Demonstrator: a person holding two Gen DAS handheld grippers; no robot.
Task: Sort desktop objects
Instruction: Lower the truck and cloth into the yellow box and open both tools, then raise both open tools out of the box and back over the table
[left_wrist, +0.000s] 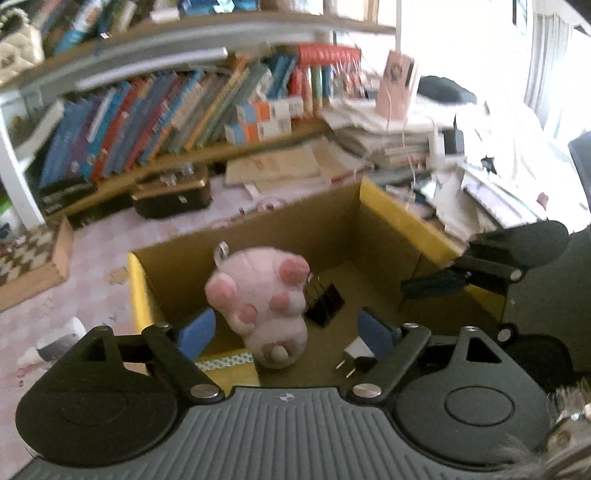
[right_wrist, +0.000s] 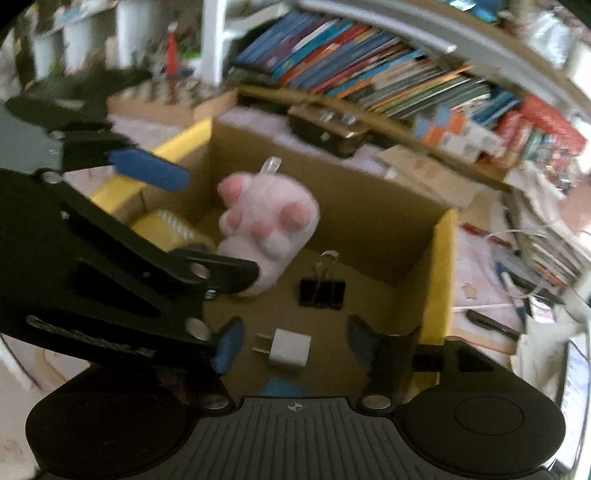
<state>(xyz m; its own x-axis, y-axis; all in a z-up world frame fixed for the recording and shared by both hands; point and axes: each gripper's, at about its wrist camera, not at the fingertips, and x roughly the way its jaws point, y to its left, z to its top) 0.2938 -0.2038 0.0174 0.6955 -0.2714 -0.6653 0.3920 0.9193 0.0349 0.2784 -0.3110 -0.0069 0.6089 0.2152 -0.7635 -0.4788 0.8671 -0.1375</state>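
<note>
A: Logging both wrist views. Left gripper (left_wrist: 286, 330) hanging over the cardboard box (left_wrist: 332, 218), jaws standing apart, blue pads (left_wrist: 197, 332) clear of the pink plush paw (left_wrist: 264, 295) sitting between and beyond them. Nothing gripped.

B: Confirming from the right wrist. Right gripper (right_wrist: 291, 341) also hovering over the box (right_wrist: 369, 229), jaws spread, white plug adapter (right_wrist: 288, 347) lying on the box floor between the pads, untouched. Pads pressing on nothing.

A: Noting differences. Left view showing the adapter (left_wrist: 354, 352) only partly, tucked beside the right pad near the box's near edge; right view showing it whole, prongs pointing toward the left wall.

B: Right view also showing both black binder clips (right_wrist: 322, 291) side by side at mid-floor, wire handles up. Left view giving the clips (left_wrist: 325, 301) as one dark shape just beside the plush.

A: Plush (right_wrist: 267, 225) lying toward the box's far left corner in the right view, clear loop at its top. Left view catching the right gripper's arm at the box's right edge; right view catching the left gripper crossing the left wall.

B: Checking for writing. Book spines (left_wrist: 147, 122) on the shelf behind too blurred to read; no label legible anywhere.
</note>
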